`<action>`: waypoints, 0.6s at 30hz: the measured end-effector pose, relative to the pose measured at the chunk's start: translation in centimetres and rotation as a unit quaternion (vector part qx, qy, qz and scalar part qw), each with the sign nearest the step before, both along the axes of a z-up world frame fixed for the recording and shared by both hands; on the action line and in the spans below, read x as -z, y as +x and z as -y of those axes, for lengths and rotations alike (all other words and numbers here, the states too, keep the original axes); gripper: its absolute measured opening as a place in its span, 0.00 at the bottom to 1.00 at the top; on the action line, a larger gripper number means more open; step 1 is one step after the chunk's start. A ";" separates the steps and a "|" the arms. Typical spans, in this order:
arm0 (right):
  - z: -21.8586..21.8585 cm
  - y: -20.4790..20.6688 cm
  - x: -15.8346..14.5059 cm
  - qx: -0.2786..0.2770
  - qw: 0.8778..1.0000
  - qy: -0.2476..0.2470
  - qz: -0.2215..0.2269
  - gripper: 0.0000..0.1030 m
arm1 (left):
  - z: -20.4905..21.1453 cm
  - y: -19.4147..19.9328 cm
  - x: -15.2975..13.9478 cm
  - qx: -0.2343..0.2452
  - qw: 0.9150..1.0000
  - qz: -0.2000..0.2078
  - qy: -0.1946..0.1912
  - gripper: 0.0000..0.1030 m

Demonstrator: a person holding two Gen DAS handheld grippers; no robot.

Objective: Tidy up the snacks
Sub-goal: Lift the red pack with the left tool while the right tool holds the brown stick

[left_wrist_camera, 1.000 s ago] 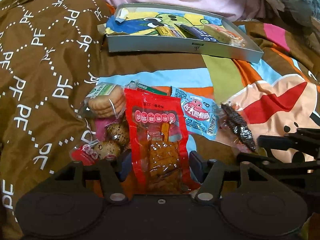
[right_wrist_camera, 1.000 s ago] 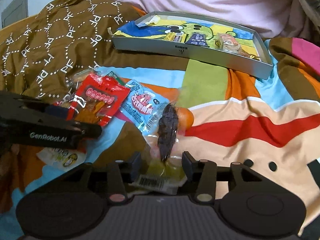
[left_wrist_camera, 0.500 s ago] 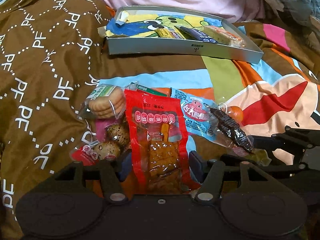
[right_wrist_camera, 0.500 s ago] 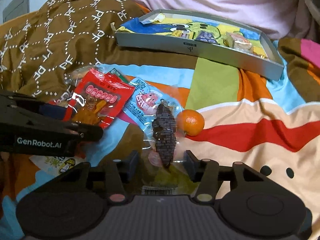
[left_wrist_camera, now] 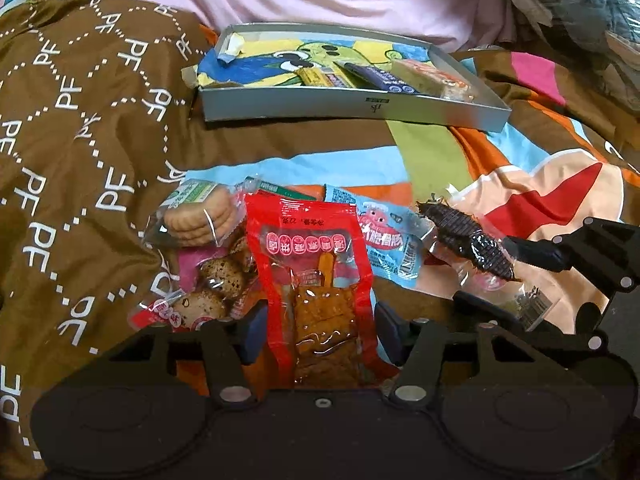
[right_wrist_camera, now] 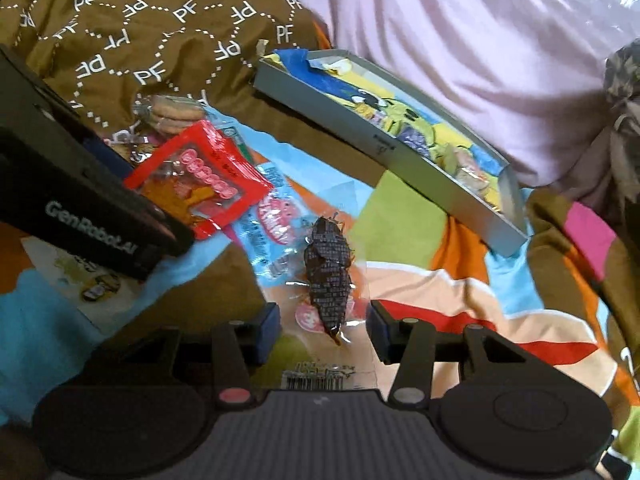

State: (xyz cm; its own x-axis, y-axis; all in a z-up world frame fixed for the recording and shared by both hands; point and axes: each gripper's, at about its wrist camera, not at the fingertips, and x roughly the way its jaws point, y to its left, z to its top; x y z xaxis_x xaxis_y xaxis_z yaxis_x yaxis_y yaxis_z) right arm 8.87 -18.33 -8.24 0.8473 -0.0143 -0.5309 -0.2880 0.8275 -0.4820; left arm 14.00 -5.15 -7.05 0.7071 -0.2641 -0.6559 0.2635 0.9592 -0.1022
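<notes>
Right gripper (right_wrist_camera: 323, 334) has rolled since a second ago, tray (right_wrist_camera: 420, 178) now slants in its view; its half-open jaws straddle the clear pack of dark dried fish (right_wrist_camera: 328, 276), grip not confirmable. Left gripper (left_wrist_camera: 318, 330) closing around glossy red tofu pouch (left_wrist_camera: 316, 264) on the bedspread (left_wrist_camera: 80, 128) printed "PF". Its housing reads "GenRobot.AI".

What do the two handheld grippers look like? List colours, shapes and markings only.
Both are matte black plastic. The left gripper has blue pads on its jaws, silver pivot pins, and white "GenRobot.AI" lettering on its side. The right gripper has blue pads, one pink and one silver pin, and a ribbed grey top.
</notes>
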 end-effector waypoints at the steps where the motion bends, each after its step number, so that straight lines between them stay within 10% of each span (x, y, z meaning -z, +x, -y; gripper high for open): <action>1: 0.0 0.0 0.0 0.000 1.000 -0.002 0.003 0.50 | 0.1 -0.1 -0.1 0.001 1.000 0.003 0.001 0.55; 18: -0.1 -0.4 -0.2 0.000 1.000 -0.019 0.025 0.50 | -0.6 -0.4 -0.3 -0.017 0.999 0.016 -0.040 0.54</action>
State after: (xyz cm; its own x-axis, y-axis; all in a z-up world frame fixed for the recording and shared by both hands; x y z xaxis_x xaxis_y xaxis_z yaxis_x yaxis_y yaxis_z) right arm 8.46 -18.20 -8.08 0.8726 -0.0339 -0.4872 -0.2632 0.8077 -0.5276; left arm 13.65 -4.50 -6.71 0.7372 -0.2899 -0.6104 0.2354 0.9569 -0.1701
